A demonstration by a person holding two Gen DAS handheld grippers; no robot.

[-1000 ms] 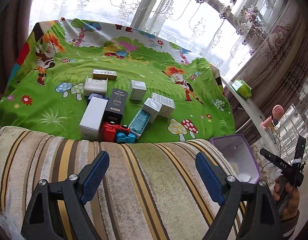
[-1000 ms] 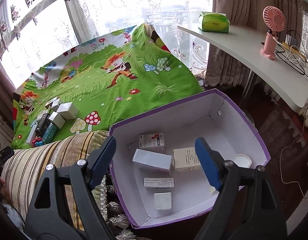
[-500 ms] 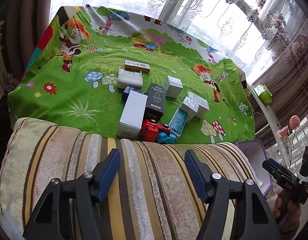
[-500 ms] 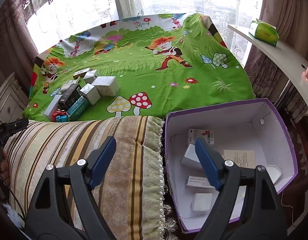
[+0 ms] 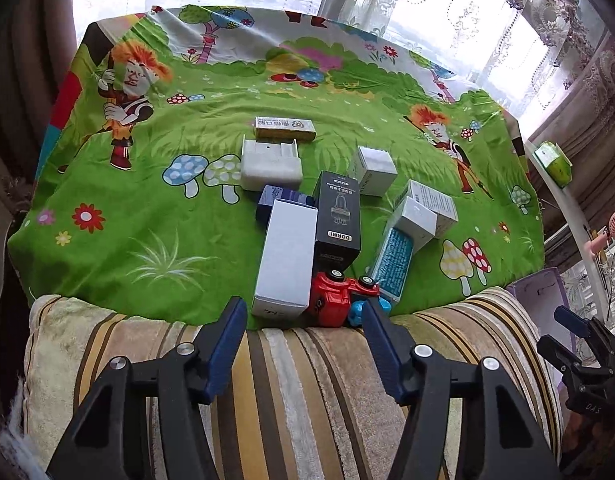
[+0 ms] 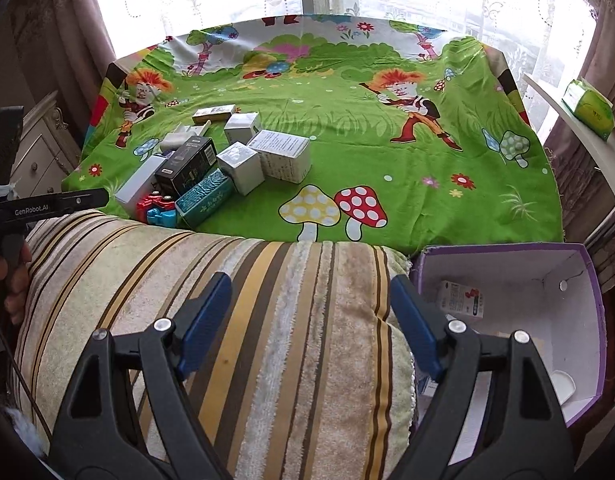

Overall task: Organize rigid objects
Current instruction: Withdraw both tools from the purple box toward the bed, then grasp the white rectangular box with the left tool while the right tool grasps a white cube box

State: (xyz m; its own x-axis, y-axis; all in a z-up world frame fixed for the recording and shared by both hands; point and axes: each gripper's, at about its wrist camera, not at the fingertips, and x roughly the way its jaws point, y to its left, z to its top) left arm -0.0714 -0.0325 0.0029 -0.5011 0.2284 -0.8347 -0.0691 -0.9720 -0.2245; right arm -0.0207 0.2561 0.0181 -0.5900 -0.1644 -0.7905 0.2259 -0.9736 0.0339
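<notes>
Directly beneath both sets of jaws, a striped cushion (image 5: 307,380) of rough, matt pile cloth. Beyond the jaw tips, a smooth printed cotton sheet (image 5: 147,208), faintly creased. On it, ahead of the left jaws: a matt white cardboard box (image 5: 285,256), a glossy black carton (image 5: 337,216), a glossy red plastic toy car (image 5: 331,300). Right of the right jaws, a purple paperboard box (image 6: 547,276), matt white inside. Jaw pads (image 6: 203,320): blue, matt, on black plastic arms.

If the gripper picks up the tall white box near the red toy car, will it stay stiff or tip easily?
The white box looks like rigid cardboard with flat sides, so it should probably stay stiff. It lies flat, so tipping seems unlikely. Pushing it may nudge the touching red toy car.
</notes>
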